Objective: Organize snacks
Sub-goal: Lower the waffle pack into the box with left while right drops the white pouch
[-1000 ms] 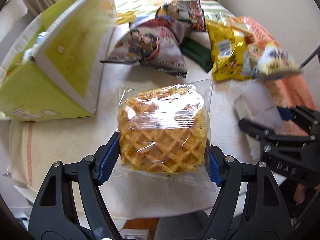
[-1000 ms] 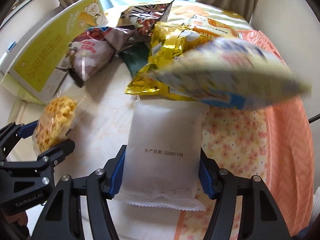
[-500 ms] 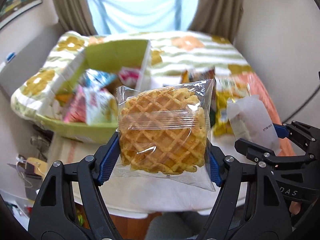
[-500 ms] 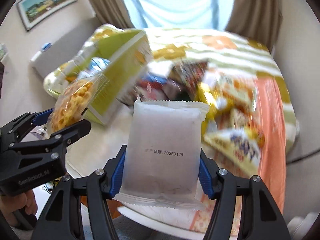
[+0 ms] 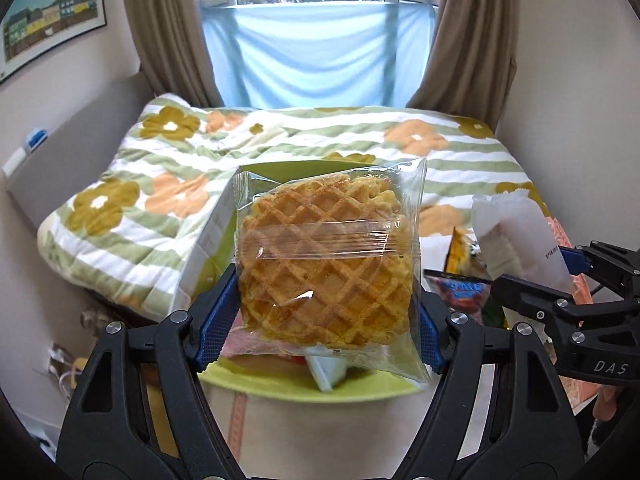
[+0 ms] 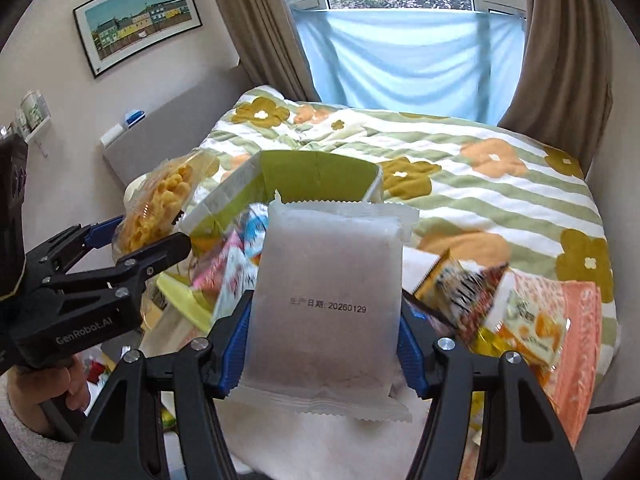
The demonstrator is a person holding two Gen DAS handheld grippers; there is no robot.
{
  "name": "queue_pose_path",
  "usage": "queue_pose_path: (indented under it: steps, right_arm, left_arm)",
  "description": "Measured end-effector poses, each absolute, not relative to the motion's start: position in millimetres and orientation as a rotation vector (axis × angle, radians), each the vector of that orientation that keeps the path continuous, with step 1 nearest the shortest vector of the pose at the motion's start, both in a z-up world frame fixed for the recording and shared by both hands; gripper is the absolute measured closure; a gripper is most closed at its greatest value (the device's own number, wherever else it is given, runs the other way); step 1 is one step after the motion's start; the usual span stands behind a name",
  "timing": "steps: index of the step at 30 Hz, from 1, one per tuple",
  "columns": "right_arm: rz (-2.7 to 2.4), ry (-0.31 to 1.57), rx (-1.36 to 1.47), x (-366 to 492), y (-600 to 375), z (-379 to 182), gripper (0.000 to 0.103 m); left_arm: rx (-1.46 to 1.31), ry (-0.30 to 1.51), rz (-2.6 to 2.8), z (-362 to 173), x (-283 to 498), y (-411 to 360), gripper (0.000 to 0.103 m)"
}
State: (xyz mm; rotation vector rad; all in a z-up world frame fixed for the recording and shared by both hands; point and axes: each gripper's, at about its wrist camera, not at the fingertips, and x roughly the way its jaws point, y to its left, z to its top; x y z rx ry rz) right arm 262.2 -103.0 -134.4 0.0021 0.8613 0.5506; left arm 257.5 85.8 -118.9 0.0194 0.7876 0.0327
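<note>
Left hand-held gripper (image 5: 326,312) clamping waffle pack (image 5: 326,264), now raised over green box (image 5: 280,380)

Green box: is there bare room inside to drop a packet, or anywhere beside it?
The green box is crowded at its near left; its far corner looks open. Bare white table shows under the white packet. Right of it, the loose bags crowd together.
</note>
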Motion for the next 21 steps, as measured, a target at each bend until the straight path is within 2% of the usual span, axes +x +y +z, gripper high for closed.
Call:
queue_pose_path:
  steps: [7,13,15,17,21]
  right_arm:
    - [0.484,0.887,0.042,307.6,-41.3,-135.3,0.044]
    - [0.391,0.943,0.089,335.7,-12.2,-149.5,0.044]
    - [0.363,0.959,0.097,340.2,-8.5,-154.9,0.044]
    - [0.341,0.978,0.098,345.2,-6.2,-160.2,0.044]
    - [0.317,1.008,0.103,353.7,-7.1,-169.4,0.044]
  left_arm:
    - [0.034,0.850,-0.058,-139.1,335.4,141.1,0.030]
    - [0.064,0.924,-0.147,-162.4,383.5,158.1,0.030]
    - [0.067,0.949,-0.161,-171.5,395.4,159.8,0.024]
    - [0.061,0.975,-0.185,-181.0,403.0,161.5,0.002]
    - [0.041,0.988,-0.204,-188.7,400.7,163.9,0.000]
